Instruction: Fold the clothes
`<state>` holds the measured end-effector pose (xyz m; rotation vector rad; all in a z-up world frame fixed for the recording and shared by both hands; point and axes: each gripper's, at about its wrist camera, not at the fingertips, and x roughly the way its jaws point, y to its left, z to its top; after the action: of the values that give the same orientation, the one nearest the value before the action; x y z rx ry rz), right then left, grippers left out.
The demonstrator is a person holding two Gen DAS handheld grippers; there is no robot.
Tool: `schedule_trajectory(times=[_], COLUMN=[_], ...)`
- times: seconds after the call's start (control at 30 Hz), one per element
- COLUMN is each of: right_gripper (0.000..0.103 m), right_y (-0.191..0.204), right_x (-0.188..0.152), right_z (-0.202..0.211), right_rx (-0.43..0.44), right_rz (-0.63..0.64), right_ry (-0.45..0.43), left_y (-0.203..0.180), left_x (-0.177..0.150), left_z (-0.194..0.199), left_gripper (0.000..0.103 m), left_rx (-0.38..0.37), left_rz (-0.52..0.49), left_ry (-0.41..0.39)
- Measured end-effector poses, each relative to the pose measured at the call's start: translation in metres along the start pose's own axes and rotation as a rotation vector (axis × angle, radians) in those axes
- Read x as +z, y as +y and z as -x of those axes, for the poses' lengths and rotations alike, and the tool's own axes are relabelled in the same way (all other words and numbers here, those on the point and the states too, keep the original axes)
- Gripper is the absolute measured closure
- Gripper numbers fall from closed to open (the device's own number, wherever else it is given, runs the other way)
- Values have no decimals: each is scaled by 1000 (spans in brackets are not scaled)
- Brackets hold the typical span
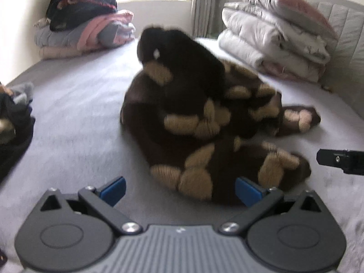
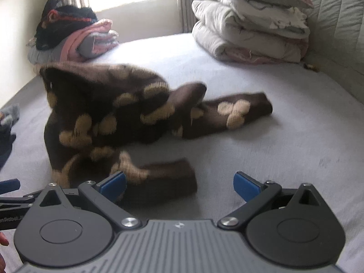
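A dark brown sweater with tan flower shapes (image 1: 200, 113) lies crumpled in a heap on the grey bed sheet (image 1: 79, 113). In the right wrist view the same sweater (image 2: 109, 118) spreads leftward, one sleeve (image 2: 238, 111) stretched right and another sleeve end (image 2: 166, 177) near my fingers. My left gripper (image 1: 180, 190) is open, its blue pads just short of the heap's near edge. My right gripper (image 2: 179, 185) is open too, its left pad (image 2: 113, 185) beside the near sleeve end. The right gripper's black tip (image 1: 341, 160) shows at the left wrist view's right edge.
A stack of folded white and pink quilts with a pillow (image 1: 277, 34) sits at the back right by the padded headboard (image 1: 345, 34). A pile of folded clothes (image 1: 84, 22) is at the back left under the window. Dark garments (image 1: 13, 122) lie at the left edge.
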<state>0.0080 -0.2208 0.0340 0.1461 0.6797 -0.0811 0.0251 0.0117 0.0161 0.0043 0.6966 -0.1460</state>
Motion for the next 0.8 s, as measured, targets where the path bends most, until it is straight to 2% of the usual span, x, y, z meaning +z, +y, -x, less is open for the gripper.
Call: schedule_trajectory(times=[0.13,0.3,0.5,0.63,0.73,0.8], right_gripper=[0,0,0,1,18,19], right_y=[1,18,34,33,36,35], right_x=[17,36,51,45,48,54], right_z=[-2,-7,-41,-68,-81,-85], right_rx=[26,31,105,152,147,124], right_rz=[-1,102,142,108,126,148], right_ry=[-17,-50,19,51,58,39], left_y=[3,16,31,40,45,45], left_x=[16,27,27,24,22,21], left_z=[-5,-19,-40,-54,-61,-65], left_gripper=[0,0,0,0,0,0], left_rx=[-1,-10,13,-17,-55,-73], left_rz=[9,52,90,126,148,147], left_ry=[-2,12,48,95,103,89])
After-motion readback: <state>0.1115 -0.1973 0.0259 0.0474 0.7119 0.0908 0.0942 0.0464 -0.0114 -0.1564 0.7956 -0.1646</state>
